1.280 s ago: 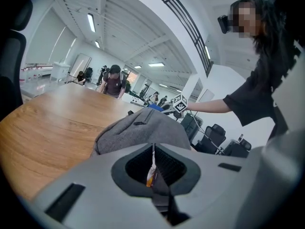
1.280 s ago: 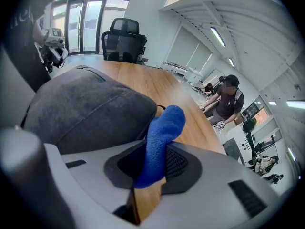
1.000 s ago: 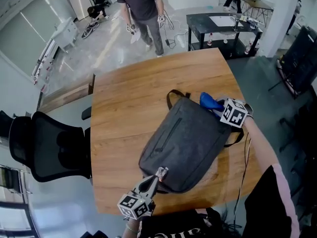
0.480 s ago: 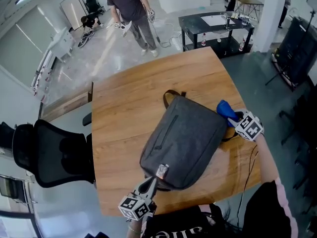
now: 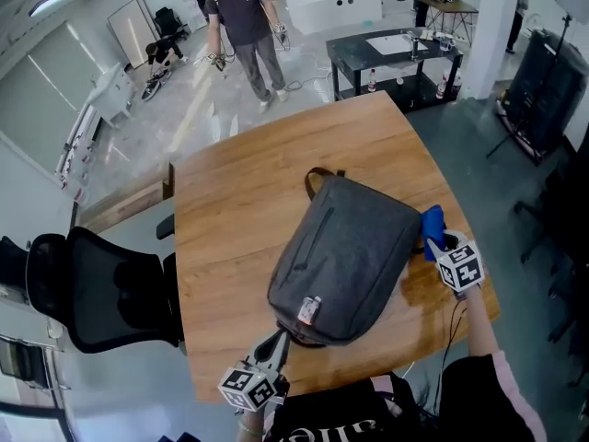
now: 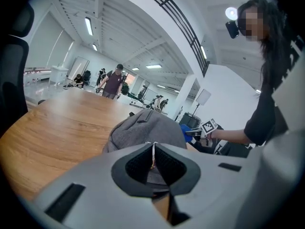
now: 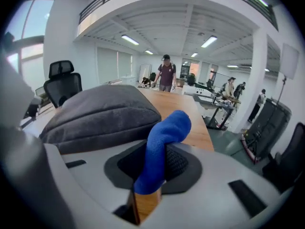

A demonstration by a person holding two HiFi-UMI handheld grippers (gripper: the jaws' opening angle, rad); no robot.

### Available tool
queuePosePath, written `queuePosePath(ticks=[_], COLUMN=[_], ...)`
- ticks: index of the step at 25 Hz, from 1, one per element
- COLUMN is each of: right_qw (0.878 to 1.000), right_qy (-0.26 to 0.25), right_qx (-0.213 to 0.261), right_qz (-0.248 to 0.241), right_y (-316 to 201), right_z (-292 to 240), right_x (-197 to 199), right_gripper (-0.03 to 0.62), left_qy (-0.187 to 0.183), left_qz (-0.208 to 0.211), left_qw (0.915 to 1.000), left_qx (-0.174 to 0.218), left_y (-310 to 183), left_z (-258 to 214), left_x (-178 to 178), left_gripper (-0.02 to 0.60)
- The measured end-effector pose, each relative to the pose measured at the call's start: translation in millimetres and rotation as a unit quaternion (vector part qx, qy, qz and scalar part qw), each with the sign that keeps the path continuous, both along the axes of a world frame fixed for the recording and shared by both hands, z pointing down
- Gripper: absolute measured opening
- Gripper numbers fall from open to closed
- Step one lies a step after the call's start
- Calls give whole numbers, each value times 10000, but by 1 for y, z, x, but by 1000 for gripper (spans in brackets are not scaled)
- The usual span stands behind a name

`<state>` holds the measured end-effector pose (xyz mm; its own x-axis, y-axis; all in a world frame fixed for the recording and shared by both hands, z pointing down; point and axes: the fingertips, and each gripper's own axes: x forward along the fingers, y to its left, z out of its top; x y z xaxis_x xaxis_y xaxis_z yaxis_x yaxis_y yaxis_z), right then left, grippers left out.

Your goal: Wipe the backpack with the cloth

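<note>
A grey backpack (image 5: 350, 251) lies flat on the wooden table (image 5: 239, 182), its handle pointing away from me. My right gripper (image 5: 435, 243) is at the bag's right side, shut on a blue cloth (image 5: 432, 228) that touches the bag's edge. In the right gripper view the cloth (image 7: 164, 142) sticks up from between the jaws, with the backpack (image 7: 100, 113) to the left of it. My left gripper (image 5: 282, 339) is at the bag's near end. In the left gripper view its jaws are shut on a thin white tag (image 6: 153, 151) of the backpack (image 6: 143, 125).
A black office chair (image 5: 101, 288) stands at the table's left side. A person (image 5: 244, 26) stands on the floor beyond the far edge, beside a black side table (image 5: 396, 53). The table's right edge lies just behind my right gripper.
My right gripper has carried the blue cloth from the bag's far right corner down along its right side towards me. The left gripper has stayed at the bag's near end.
</note>
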<state>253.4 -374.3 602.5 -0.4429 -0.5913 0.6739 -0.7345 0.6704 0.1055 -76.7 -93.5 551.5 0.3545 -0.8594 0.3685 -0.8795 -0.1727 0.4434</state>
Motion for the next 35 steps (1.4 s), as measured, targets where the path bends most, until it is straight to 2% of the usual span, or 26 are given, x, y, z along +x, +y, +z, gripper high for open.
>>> queuePosePath(ticks=[3,6,11,17,21,27,31,35], right_qw=[9977,9947,9896,9801,9758,9707,9723,9760], right_qy=[-546,-912,-1230,-1570,-1673,-1839,-1832,-1680], right_qx=[-20,-120,-229,-191,-87,71,191,205], right_qz=[401,467,711,1201,1406,1545,1441,1371], right_y=[54,117,219,324,370,420,444,475], right_z=[-10,-12,-12,-15,-21,-40,-49,-50], right_x=[-13,-39,-87,-143,-176,-206,-211,-199], right_gripper=[86,86,86,86,86,85,86,85], left_qy=[21,65,153,255,274,326,325,296], left_qz=[127,332,898,1683,2107,2451,2627,2740], left_qw=[9999,9993,9955,9846,9760,9674,9621,9586], left_qx=[78,162,269,400,475,548,659,723], left_y=[7,15,41,86,115,146,163,186], left_z=[-3,-4,-2,-4,-6,-12,-19,-26], left_x=[-8,-15,-24,-38,-44,-37,-19,6], left_gripper=[2,2,2,2,2,2,2,2])
